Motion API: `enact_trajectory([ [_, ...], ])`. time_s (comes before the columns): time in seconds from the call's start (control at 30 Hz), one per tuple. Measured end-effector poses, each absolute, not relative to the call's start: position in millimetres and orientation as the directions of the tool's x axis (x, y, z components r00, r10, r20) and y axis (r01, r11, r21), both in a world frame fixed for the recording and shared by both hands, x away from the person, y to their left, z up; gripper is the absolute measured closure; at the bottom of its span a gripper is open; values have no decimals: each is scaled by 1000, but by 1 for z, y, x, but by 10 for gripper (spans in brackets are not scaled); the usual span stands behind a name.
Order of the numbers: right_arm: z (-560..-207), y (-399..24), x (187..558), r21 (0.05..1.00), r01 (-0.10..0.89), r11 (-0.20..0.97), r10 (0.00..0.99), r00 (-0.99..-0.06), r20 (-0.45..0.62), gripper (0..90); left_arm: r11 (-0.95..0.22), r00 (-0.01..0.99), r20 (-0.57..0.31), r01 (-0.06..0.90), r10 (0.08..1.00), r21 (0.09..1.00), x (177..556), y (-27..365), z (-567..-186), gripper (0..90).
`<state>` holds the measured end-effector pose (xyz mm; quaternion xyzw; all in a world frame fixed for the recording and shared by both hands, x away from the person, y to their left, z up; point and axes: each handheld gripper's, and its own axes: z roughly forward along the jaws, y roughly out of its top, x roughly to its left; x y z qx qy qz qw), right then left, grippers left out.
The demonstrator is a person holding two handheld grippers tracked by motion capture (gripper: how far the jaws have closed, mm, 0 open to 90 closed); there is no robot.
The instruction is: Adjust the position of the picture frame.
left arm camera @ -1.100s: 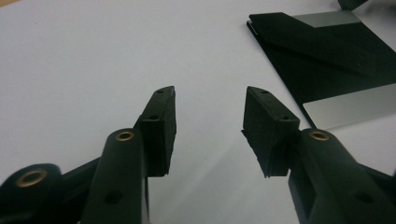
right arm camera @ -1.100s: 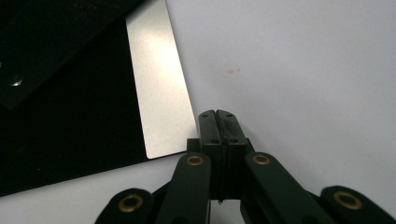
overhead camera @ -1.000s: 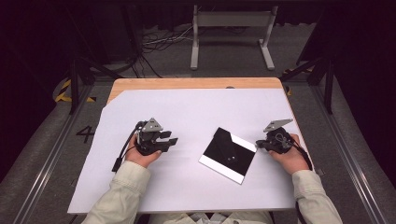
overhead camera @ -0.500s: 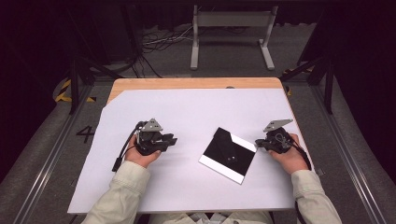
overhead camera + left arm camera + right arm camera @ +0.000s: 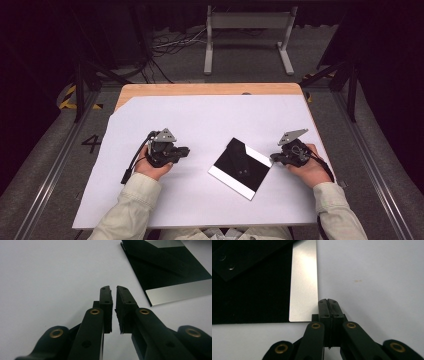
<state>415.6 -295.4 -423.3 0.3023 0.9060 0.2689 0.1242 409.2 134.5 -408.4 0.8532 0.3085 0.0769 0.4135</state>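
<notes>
A black square plate [image 5: 241, 168] with silver edge strips is laid flat on the white table sheet [image 5: 210, 120], turned diamond-wise between the left gripper [image 5: 184, 150], narrowly parted, and the right gripper [image 5: 274, 159], pressed together beside its corner

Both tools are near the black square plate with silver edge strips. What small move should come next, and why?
Probably open the right tool a little: its jaws are pressed shut, empty, beside a corner of the black square plate with silver edge strips, so it cannot take the edge yet. The left tool stands apart from the plate, jaws slightly parted.
</notes>
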Motion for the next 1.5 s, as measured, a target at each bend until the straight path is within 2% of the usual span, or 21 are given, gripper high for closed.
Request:
enact_trajectory([
  [0.2, -422, -287, 410, 537, 457, 709, 574, -817, -63, 900, -485, 810, -122, 457, 574, 746, 407, 132, -409, 848],
  [0.5, -421, -280, 403, 521, 430, 738, 527, -849, -46, 900, -582, 862, -86, 407, 499, 704, 398, 110, -414, 896],
  [1.27, -421, -251, 379, 494, 330, 805, 369, -929, 19, 900, -546, 854, -130, 431, 503, 718, 401, 123, -408, 900],
  [1.5, -416, -243, 374, 502, 295, 813, 355, -935, -25, 900, -537, 851, -132, 433, 509, 723, 401, 126, -407, 900],
])
